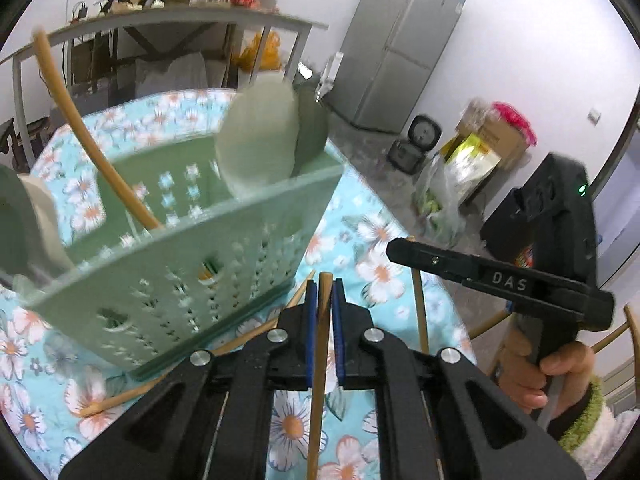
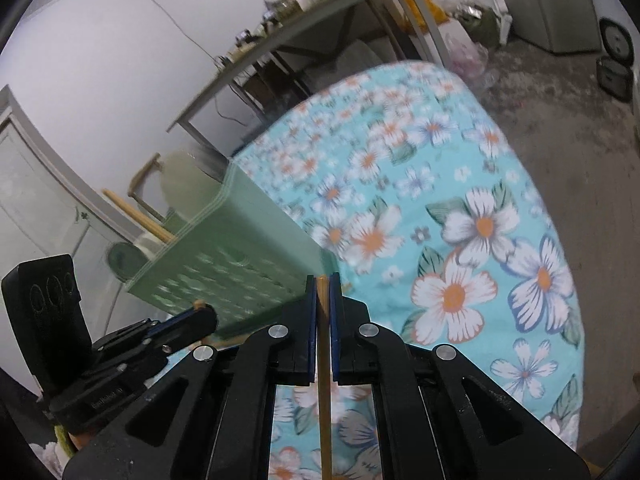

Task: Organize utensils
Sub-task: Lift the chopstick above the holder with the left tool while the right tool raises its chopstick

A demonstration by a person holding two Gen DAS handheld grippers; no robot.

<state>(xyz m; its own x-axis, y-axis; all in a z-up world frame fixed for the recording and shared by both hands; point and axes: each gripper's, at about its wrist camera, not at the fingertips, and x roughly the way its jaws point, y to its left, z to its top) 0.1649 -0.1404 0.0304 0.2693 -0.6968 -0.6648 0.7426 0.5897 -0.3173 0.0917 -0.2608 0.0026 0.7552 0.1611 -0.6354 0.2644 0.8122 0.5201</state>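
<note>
My left gripper (image 1: pixel 325 286) is shut on a wooden chopstick (image 1: pixel 321 364) that stands upright between its blue pads. It hovers just in front of the green perforated basket (image 1: pixel 180 264). The basket holds a long wooden stick (image 1: pixel 80 128) and pale round dishes (image 1: pixel 260 140). Another chopstick (image 1: pixel 192 364) lies on the floral tablecloth (image 1: pixel 360 240) beside the basket. My right gripper (image 2: pixel 323 284) is shut on a thinner chopstick (image 2: pixel 325 400), above the cloth to the right of the basket (image 2: pixel 224 256). It also shows in the left wrist view, as the right gripper (image 1: pixel 400 248) held by a hand (image 1: pixel 560 372).
The tablecloth (image 2: pixel 460 200) ends at a rounded table edge, with bare grey floor (image 2: pixel 580 128) beyond. A grey fridge (image 1: pixel 400 48), a rice cooker (image 1: pixel 416 144), bags and boxes (image 1: pixel 480 152) stand across the room. A cluttered grey side table (image 1: pixel 180 20) stands behind the basket.
</note>
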